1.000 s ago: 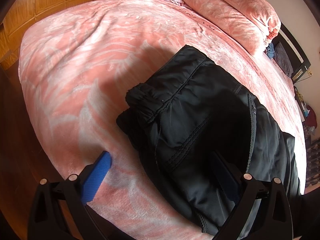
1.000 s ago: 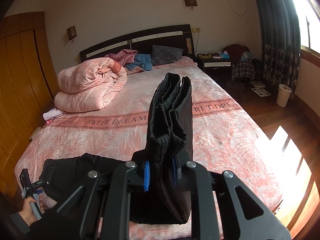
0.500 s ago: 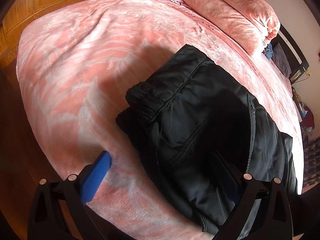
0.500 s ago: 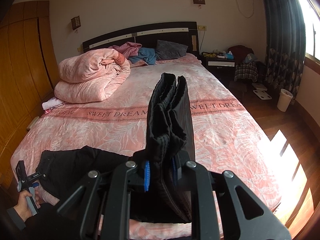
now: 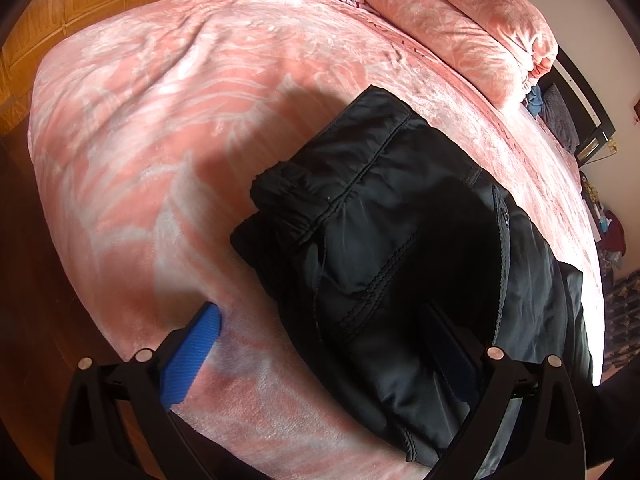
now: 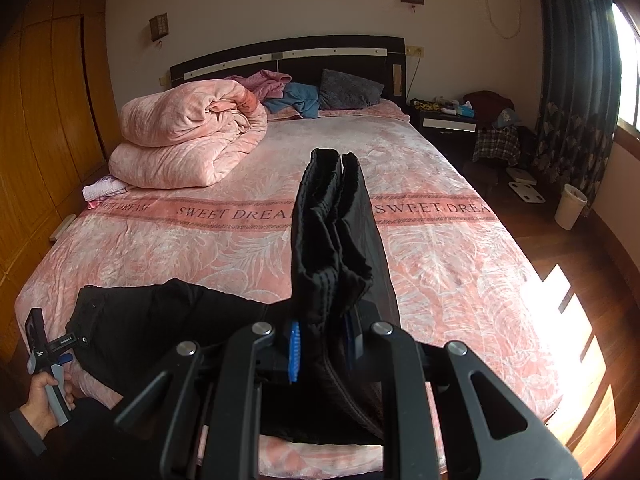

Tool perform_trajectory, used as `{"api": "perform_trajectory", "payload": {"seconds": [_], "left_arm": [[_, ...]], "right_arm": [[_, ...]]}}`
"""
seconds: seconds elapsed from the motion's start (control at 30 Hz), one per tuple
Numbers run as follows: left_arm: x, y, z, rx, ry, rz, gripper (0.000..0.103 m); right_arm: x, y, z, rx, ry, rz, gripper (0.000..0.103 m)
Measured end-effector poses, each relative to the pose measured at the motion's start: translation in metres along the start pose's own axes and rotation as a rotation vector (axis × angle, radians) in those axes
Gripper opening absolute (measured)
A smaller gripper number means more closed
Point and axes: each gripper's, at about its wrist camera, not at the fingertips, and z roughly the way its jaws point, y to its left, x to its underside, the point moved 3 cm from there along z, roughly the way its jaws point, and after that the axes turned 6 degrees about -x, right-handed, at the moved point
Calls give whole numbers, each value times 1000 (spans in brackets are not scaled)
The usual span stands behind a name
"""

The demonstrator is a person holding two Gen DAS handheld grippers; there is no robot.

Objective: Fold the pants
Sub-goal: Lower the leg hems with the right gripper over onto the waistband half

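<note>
since the earlier frame the right gripper (image 6: 320,350) has shifted a little along the foot of the bed (image 6: 460,280), so the headboard (image 6: 288,58) and quilt (image 6: 188,136) sit more to the right in its view, while the left gripper (image 5: 320,344) has kept its place. the right gripper is clamped on a bunched end of the pants (image 6: 336,240), its blue pads (image 6: 294,354) pressing the black cloth from both sides; the held part stands up from the jaws as a tall folded ridge above the bed's middle. the rest of the pants (image 5: 400,260) lies flat at the near left corner of the bed, waistband toward the left edge, and joins the raised part at the near edge. the left gripper stands open over that flat part, holding nothing: one blue pad (image 5: 188,364) is above bare blanket close to the bed's near edge, the other finger is dark against the black cloth, and whether it touches the cloth i cannot tell. in the right view a hand (image 6: 44,396) in a dark sleeve grips the left gripper's handle at the bed's near left corner. the rolled quilt rests by the far left edge, near the headboard, well apart from the pants. a wooden wardrobe (image 6: 44,128) lines the wall beside the left edge.
</note>
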Motion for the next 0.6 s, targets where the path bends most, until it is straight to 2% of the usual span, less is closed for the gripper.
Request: {"api": "perform_trajectory", "payload": {"seconds": [0.6], "left_arm": [[2, 2, -1, 28, 7, 1, 99]], "right_arm": [[5, 38, 29, 16, 77, -80, 15]]}}
